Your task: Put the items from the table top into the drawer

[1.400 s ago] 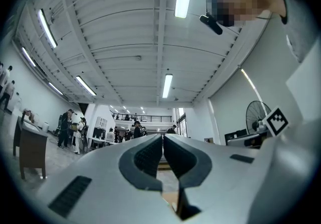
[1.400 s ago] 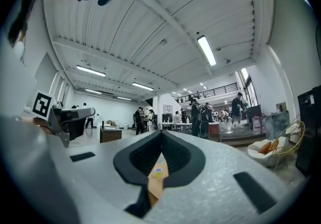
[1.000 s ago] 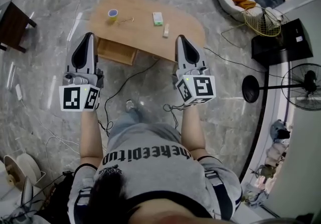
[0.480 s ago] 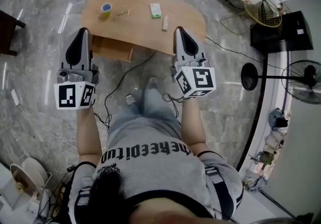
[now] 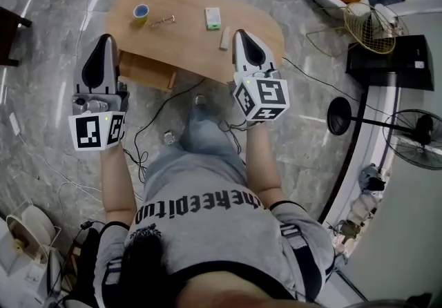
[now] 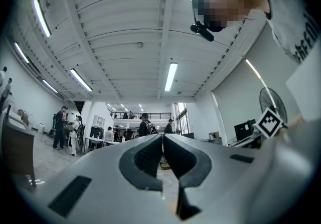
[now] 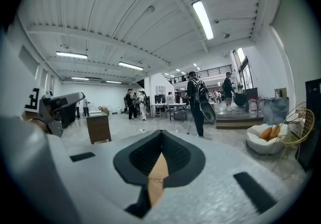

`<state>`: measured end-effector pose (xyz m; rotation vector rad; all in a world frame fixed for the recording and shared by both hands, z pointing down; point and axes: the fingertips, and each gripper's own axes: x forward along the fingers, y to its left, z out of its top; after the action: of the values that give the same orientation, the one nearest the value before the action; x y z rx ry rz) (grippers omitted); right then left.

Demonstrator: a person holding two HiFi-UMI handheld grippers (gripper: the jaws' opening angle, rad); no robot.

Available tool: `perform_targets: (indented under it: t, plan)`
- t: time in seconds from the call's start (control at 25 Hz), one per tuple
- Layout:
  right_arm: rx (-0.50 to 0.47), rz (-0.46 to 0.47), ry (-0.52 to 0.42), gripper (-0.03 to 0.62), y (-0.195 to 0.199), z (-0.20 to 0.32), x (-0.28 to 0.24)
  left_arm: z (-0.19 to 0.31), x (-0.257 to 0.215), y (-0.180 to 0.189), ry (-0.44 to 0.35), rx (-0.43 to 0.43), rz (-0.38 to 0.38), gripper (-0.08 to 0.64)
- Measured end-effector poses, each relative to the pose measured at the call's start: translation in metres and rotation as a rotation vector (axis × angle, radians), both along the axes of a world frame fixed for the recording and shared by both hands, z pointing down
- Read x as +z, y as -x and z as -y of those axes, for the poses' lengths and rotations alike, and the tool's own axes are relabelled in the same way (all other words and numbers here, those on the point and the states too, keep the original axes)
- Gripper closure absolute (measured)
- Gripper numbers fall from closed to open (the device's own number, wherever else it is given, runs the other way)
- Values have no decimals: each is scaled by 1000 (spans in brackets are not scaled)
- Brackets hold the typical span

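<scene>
Head view with both gripper views: the task at its outset. All four items lie on the table (image 5: 255, 20), none in the drawer (image 5: 145, 70), so by this reading the whole transfer is left to do. From left to right they are a roll of tape (image 5: 141, 13), a small metal piece (image 5: 164, 21) just beside it, a white and green box (image 5: 213, 18) and a small beige block (image 5: 224, 38). The drawer juts out under the table's near edge, below the tape; whether it stands open far enough to take the items cannot be told.

The left gripper (image 5: 104, 41) is held over the floor just left of the drawer, its jaws pressed together with nothing between them. The right gripper (image 5: 242, 37) reaches the table's near edge just beside the beige block, jaws likewise clenched and empty; the tabletop shows below them in the right gripper view.

Surroundings: a black cable (image 5: 173, 103) trails across the floor between the person's feet and the drawer and could snag a step. A standing fan (image 5: 418, 137), a wire chair (image 5: 369, 23) and a black cabinet (image 5: 387, 58) stand well apart to the right, clear of the work.
</scene>
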<state>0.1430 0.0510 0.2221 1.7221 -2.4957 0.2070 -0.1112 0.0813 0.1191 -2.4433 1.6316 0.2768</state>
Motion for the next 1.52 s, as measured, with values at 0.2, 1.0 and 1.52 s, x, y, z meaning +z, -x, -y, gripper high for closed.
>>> perform_targets:
  t: [0.2, 1.0, 1.52]
  plan:
    - [-36, 21, 124, 589, -22, 58, 44, 41, 4, -23, -13, -33, -14, 548]
    - [28, 114, 820, 535, -86, 148, 355, 158, 117, -63, 139, -125, -4, 548]
    - [139, 62, 1058, 442, -121, 168, 497, 200, 198, -84, 255, -113, 50, 548]
